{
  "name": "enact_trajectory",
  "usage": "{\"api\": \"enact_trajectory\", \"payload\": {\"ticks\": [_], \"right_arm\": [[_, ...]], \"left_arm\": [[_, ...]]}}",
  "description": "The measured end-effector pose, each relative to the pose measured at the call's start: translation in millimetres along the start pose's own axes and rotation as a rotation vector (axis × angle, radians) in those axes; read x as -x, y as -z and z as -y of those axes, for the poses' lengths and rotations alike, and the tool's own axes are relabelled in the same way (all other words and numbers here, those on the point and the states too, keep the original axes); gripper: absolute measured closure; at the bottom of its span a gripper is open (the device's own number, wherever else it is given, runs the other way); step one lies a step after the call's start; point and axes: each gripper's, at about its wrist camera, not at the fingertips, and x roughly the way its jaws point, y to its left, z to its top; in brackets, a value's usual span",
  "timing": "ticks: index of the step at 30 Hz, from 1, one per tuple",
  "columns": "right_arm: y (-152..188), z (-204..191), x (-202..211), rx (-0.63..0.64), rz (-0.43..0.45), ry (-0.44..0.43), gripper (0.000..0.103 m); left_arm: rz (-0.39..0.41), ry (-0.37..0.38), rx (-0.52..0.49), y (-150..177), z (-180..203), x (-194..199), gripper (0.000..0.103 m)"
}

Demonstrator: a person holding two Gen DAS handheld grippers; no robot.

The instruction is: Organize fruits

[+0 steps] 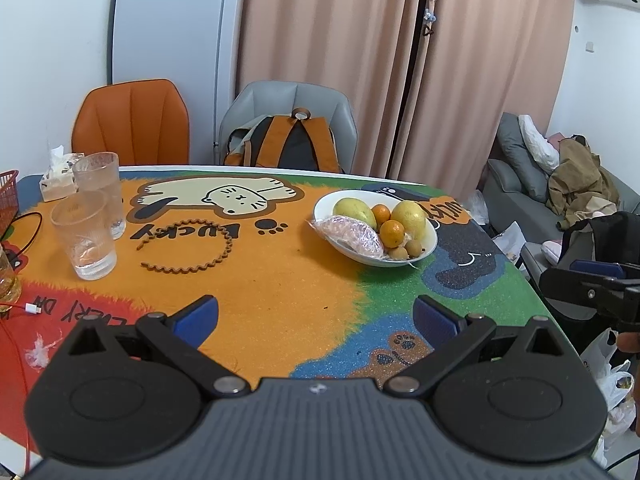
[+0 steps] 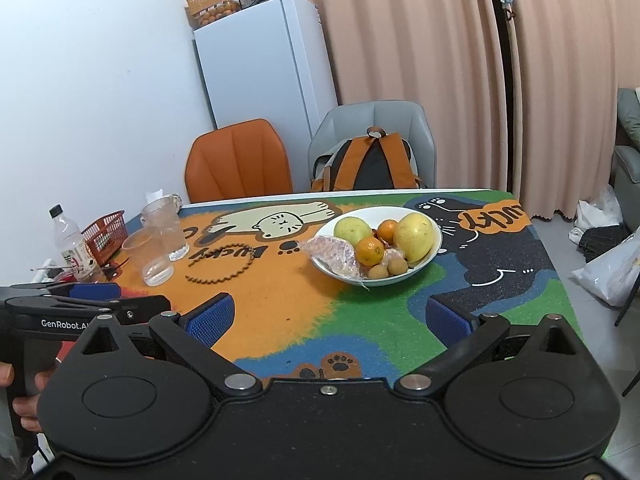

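Both tools spread wide & empty above the bench (image 1: 280, 288): left tool (image 1: 316, 320), right tool (image 2: 330, 320), w/ white fruit bowl (image 2: 434, 250) ahead, near two clear cups (image 1: 86, 236).

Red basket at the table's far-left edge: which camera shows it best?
Right wrist. The red basket shows whole there, mesh sides and rim visible, behind the plastic bottle. The left wrist view catches only a corner of the basket, cut off by the frame edge.
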Motion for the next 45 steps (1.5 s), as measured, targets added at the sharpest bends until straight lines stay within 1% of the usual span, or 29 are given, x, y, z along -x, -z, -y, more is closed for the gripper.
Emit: {"api": "enact_trajectory", "payload": {"ticks": [19, 24, 45], "right_arm": [[-0.4, 1.3, 0.1, -0.008, 0.005, 0.017, 0.0], [0.1, 0.9, 1.0, -0.006, 0.004, 0.016, 0.0], [0.5, -0.2, -0.4, -0.002, 0.001, 0.022, 0.0]], "left_arm": [[0.008, 0.007, -0.018, 1.2, 4.4, 4.8, 0.001], [0.011, -0.004, -0.008, 1.5, 2.5, 6.4, 0.001], [0.005, -0.001, -0.014, 4.1, 3.7, 6.3, 0.001]]}}
